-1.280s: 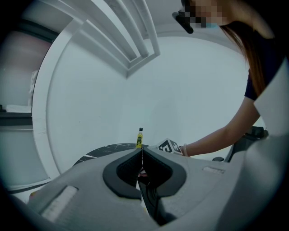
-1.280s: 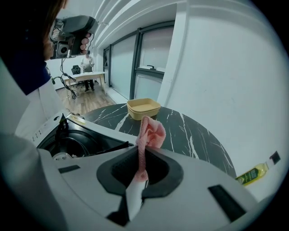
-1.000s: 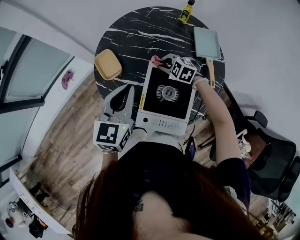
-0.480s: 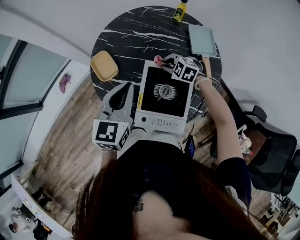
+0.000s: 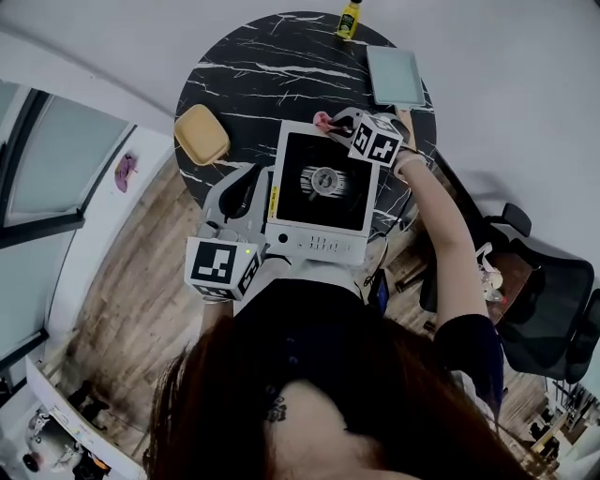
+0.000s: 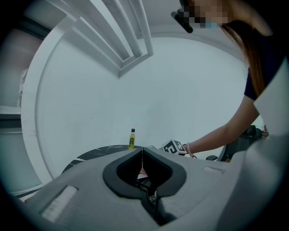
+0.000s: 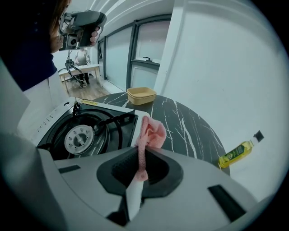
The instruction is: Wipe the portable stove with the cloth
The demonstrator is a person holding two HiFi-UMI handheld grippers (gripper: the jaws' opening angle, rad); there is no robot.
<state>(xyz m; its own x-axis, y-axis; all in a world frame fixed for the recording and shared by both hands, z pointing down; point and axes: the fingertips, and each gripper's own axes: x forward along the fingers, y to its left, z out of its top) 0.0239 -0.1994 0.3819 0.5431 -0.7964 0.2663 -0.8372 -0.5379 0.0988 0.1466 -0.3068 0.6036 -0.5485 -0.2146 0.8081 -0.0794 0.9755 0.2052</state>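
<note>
right hand-held gripper [image 7: 142, 158] jaws clamped on the pink cloth [image 7: 151, 131], a strip of it pinched between them and the rest bunched out front. in the head view the right hand-held gripper [image 5: 339, 120] sits at the far edge of the portable stove [image 5: 319, 246], with the cloth [image 5: 322, 120] on the stove's far rim near the corner. in the right gripper view the portable stove [image 7: 49, 118] lies left of the cloth, round burner [image 7: 79, 139] beside it under the black pan support.

left hand-held gripper [image 6: 142, 155] jaws together, nothing held. head view: left hand-held gripper [image 5: 246, 176] just beside the stove's left side at the near edge of the worktop [image 5: 262, 75]; cannot tell if it touches.

stove stands on the round black marbled worktop, control panel toward the person. yellow container [image 5: 202, 134] left of the stove, apart from it. yellow bottle [image 5: 349, 19] upright at the far rim. grey tray [image 5: 395, 77] at far right. black chair [image 5: 553, 309] on the wood floor [image 5: 131, 281] to the right.
</note>
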